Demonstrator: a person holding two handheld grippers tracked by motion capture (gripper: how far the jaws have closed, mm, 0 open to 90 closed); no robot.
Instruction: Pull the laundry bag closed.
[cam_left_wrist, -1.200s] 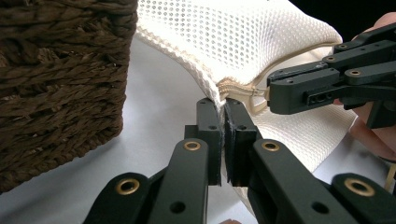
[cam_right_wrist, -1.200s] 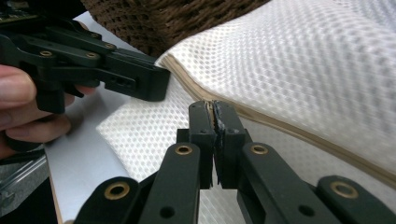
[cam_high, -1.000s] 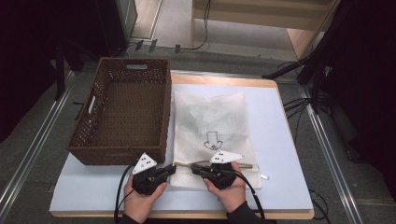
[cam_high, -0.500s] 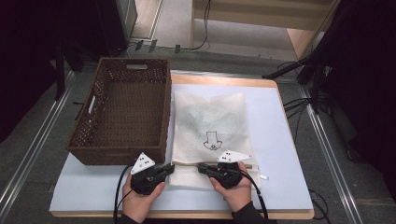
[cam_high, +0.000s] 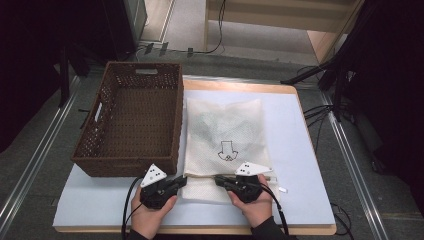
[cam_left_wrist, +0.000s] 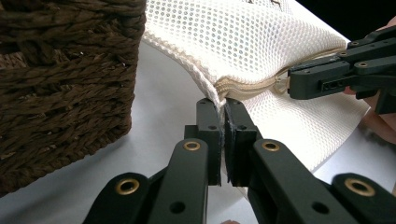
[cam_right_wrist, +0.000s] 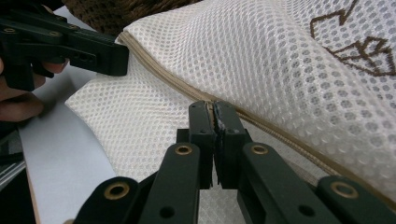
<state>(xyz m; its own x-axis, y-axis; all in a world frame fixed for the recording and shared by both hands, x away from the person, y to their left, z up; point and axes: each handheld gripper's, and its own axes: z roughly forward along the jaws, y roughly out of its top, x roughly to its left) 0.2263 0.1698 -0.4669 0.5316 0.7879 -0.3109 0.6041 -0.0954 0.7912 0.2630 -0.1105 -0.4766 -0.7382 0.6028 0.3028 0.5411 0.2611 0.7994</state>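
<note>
**Grippers clamped on mesh bag at its zipper edge**

Hands first, nearest you at the table's front edge: your left gripper (cam_high: 183, 181) and right gripper (cam_high: 218, 179) point toward each other, tips close but apart. Both sets of jaws are pressed together with fabric between them.

Left gripper view: your jaws pinch the corner of the white mesh bag (cam_left_wrist: 261, 42) right at the end of its beige zipper (cam_left_wrist: 247, 90). The other gripper sits further along the same zipper line, at the pull.

Right gripper view: your jaws close on the zipper seam itself (cam_right_wrist: 280, 128); whether they hold the pull tab or only the seam cannot be told.

Bag position: it lies flat on the light blue table top (cam_high: 295, 150), near edge under your grippers, the rest stretching away from you. A brown arrow-shaped emblem (cam_high: 227, 150) is printed on its upper face.

Further left: a dark wicker basket (cam_high: 100, 150) stands just beside the bag, its long side running along the bag's left edge.
</note>
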